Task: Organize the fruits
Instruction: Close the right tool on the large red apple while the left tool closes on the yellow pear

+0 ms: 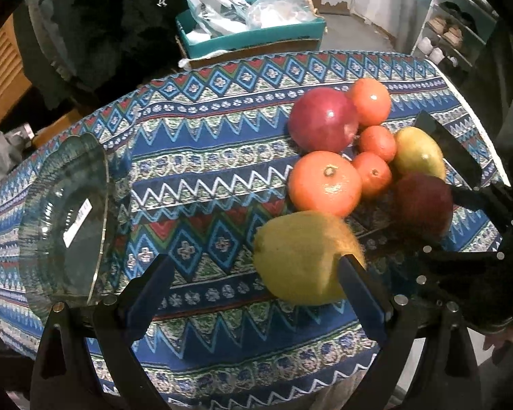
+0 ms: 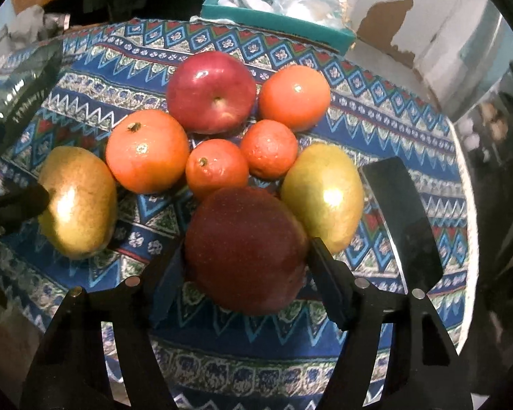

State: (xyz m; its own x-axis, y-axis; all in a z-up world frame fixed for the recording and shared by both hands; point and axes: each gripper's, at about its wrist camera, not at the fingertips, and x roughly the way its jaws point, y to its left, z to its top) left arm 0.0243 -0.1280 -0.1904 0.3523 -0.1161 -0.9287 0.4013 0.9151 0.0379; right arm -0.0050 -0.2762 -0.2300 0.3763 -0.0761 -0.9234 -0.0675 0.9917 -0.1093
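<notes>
A cluster of fruit lies on the patterned tablecloth (image 1: 201, 157): two red apples, two yellow-green mangoes and several oranges. My left gripper (image 1: 256, 266) is open, its right finger against the near yellow mango (image 1: 301, 256). My right gripper (image 2: 246, 256) stands around the dark red apple (image 2: 242, 246), fingers at both its sides, touching or nearly so. Behind it lie small oranges (image 2: 217, 167), a larger orange (image 2: 147, 150), a bright red apple (image 2: 210, 90) and a second mango (image 2: 325, 194). A clear glass bowl (image 1: 65, 218) stands at the left.
A black flat object (image 2: 403, 218) lies at the table's right. A teal box (image 1: 253, 30) with bags stands behind the table. The table edge curves at the right; a shelf (image 1: 444, 34) stands beyond.
</notes>
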